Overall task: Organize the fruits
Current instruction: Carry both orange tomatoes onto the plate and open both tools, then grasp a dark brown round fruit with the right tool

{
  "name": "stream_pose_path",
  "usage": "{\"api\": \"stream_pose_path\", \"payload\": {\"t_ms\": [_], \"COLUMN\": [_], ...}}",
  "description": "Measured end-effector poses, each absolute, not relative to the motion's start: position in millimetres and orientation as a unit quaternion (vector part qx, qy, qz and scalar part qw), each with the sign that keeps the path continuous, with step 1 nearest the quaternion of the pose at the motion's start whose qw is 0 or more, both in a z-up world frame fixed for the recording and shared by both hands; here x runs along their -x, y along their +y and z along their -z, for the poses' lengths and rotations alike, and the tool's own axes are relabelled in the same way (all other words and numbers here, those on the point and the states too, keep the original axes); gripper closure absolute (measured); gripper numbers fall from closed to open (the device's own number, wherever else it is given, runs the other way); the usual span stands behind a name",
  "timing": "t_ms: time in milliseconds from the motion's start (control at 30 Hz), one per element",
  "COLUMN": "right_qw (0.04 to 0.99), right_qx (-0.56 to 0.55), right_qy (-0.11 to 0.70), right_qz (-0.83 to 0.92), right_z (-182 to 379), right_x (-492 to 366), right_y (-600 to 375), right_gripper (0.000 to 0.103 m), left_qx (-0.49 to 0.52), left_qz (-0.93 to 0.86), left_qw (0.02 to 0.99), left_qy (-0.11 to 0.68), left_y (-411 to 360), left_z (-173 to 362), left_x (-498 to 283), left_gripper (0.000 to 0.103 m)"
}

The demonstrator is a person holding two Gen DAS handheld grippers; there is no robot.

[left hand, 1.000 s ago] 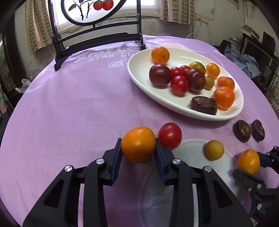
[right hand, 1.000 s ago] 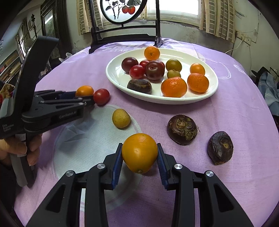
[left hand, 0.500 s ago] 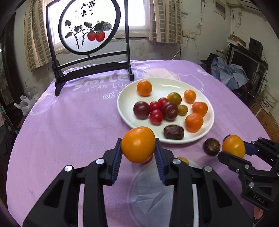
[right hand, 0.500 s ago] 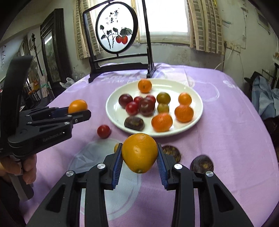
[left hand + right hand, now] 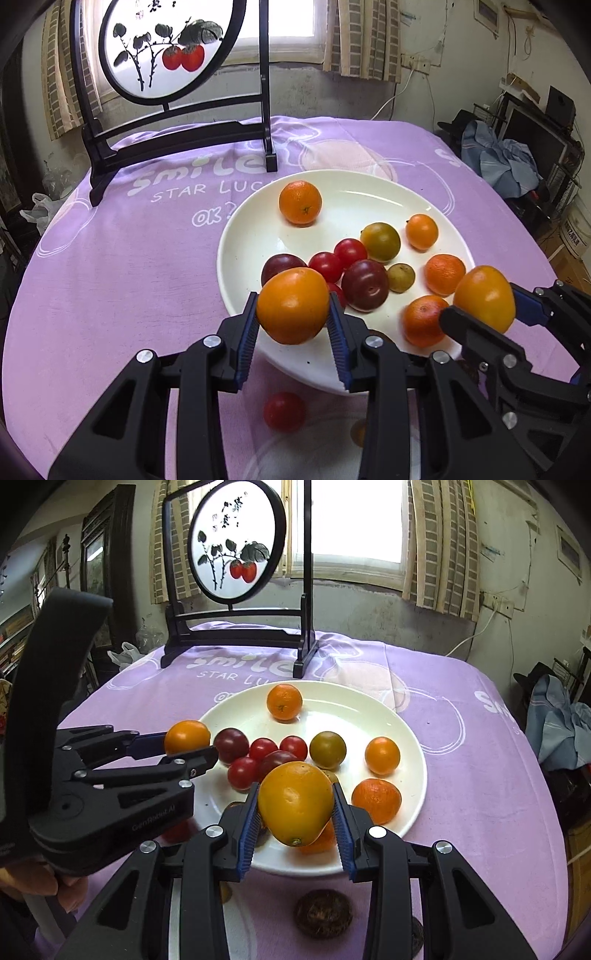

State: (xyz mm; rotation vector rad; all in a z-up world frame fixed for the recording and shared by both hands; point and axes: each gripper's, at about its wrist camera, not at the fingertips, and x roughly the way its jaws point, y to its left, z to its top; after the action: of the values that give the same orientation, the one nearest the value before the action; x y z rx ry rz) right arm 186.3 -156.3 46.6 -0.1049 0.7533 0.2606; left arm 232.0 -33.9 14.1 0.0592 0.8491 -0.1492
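Two black hand-held grippers hover over a glossy white oval plate [image 5: 240, 258] on a purple printed tablecloth [image 5: 110, 258]; the left gripper [image 5: 292, 325] clamps a smooth round orange fruit [image 5: 292, 305] between ribbed blue pads, the right gripper [image 5: 295, 818] a yellower, egg-shaped fruit [image 5: 295, 803]. Tangerines, red tomatoes and dark plums fill the plate; one red tomato [image 5: 284, 411] lies on the cloth just beside its near rim.

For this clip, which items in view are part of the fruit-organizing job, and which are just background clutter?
Part of the job:
- orange fruit held in the left gripper
- yellow-orange fruit held in the right gripper
- white plate with fruit on it
- red tomato on the cloth
- dark brown fruit on the cloth

Lying about:
- painted screen stand
- clothes pile
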Motion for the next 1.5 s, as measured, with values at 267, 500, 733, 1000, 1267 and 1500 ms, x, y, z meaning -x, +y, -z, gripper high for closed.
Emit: {"api": "stream_pose_path", "payload": {"t_ms": [267, 500, 733, 1000, 1267, 1500], "right_qw": [0.92, 0.923, 0.923, 0.925, 0.91, 0.897], "right_qx": [0.037, 0.031, 0.015, 0.018, 0.017, 0.014], "right_qy": [0.375, 0.368, 0.371, 0.37, 0.405, 0.438], "right_qz": [-0.106, -0.105, -0.103, -0.085, -0.082, -0.054], "right_z": [-29, -31, -36, -33, -8, 9], "right_x": [-202, -192, -167, -119, -90, -93], "right_y": [-163, -172, -192, -218, -226, -229], "right_gripper": [0.051, 0.048, 0.047, 0.047, 0.047, 0.047], "left_qx": [-0.027, -0.017, -0.016, -0.02, 0.002, 0.006], "left_qz": [0.067, 0.048, 0.031, 0.048, 0.061, 0.076], "left_qw": [0.906, 0.914, 0.919, 0.91, 0.901, 0.894], "left_qy": [0.416, 0.403, 0.393, 0.41, 0.43, 0.443], "left_y": [-40, -30, -14, -12, -14, -15], "left_z": [-6, -13, -16, -2, 19, 33], "left_x": [-243, -228, -196, -154, -125, -119], "left_gripper": [0.056, 0.037, 0.022, 0.018, 0.014, 0.014]}}
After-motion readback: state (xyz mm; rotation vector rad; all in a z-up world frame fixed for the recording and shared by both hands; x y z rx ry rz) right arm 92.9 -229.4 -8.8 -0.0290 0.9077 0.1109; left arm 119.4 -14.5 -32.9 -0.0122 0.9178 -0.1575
